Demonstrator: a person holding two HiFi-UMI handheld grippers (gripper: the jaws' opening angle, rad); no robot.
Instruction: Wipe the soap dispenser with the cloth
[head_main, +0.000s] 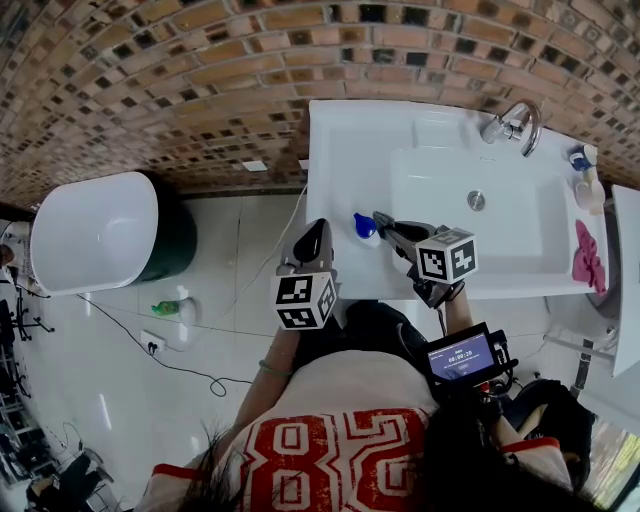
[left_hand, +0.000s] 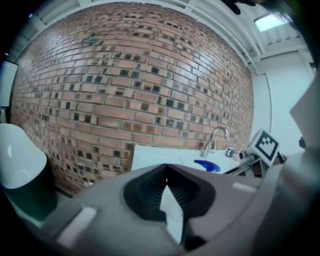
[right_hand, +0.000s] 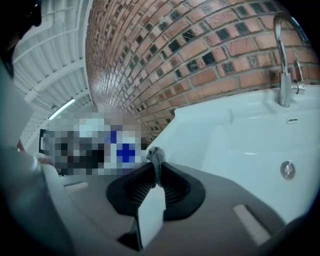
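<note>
With the left gripper (head_main: 320, 226) closed empty and the right gripper (head_main: 380, 218) pinching a grey strip (right_hand: 156, 160), swing toward three o'clock and grab the pink cloth (head_main: 587, 255), six o'clock of the soap dispenser (head_main: 586, 188).

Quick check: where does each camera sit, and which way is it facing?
Head view: on the head, looking down at the sink; left gripper, right gripper and shirt show.
Left gripper view: on that gripper, facing the brick wall; shut jaws show.
Right gripper view: on that gripper, facing the sink; jaws pinch a grey strip.
All share the faucet.
</note>
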